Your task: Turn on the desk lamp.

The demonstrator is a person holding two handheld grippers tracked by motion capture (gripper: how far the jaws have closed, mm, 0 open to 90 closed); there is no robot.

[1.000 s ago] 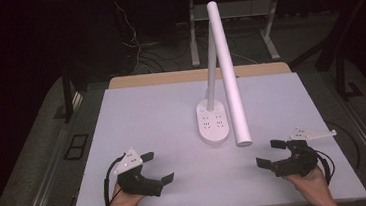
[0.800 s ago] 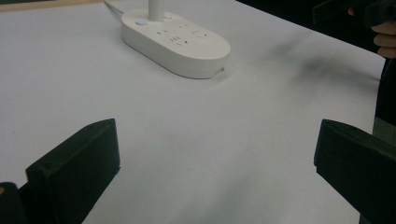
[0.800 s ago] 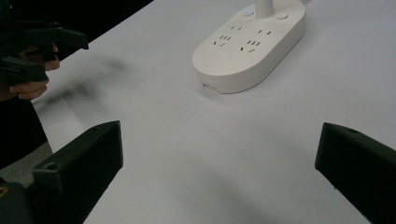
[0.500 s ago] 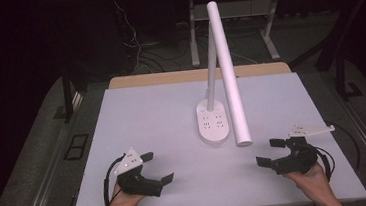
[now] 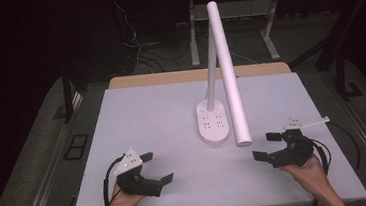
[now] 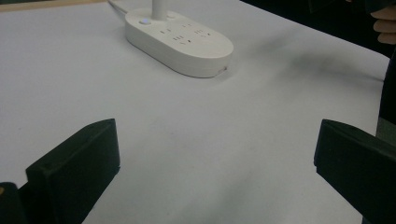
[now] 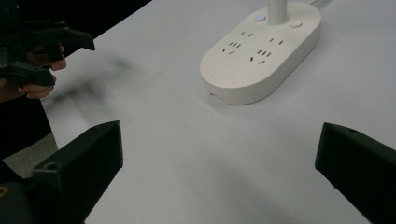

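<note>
On the tabletop (image 5: 162, 120) we see little change: our right gripper (image 5: 267, 146) has edged slightly back from the lamp (image 5: 212, 123). Both it and our left gripper (image 5: 157, 167) hold their jaws wide open and empty, so nothing is begun.

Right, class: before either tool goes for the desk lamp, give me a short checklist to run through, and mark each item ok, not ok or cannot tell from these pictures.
1. Left tool open and holding nothing: ok, jaws spread wide over bare table.
2. Right tool open and holding nothing: ok, jaws apart.
3. Lamp base flat on the white table: ok, it sits level between the two tools.
4. Path from each tool to the base free of other things: ok, bare tabletop lies between.
5. Lamp head clear of the tools: ok, the white bar slopes down toward the person, its end near the right tool but apart from it.
6. Lamp plugged in or switched on: cannot tell.
</note>
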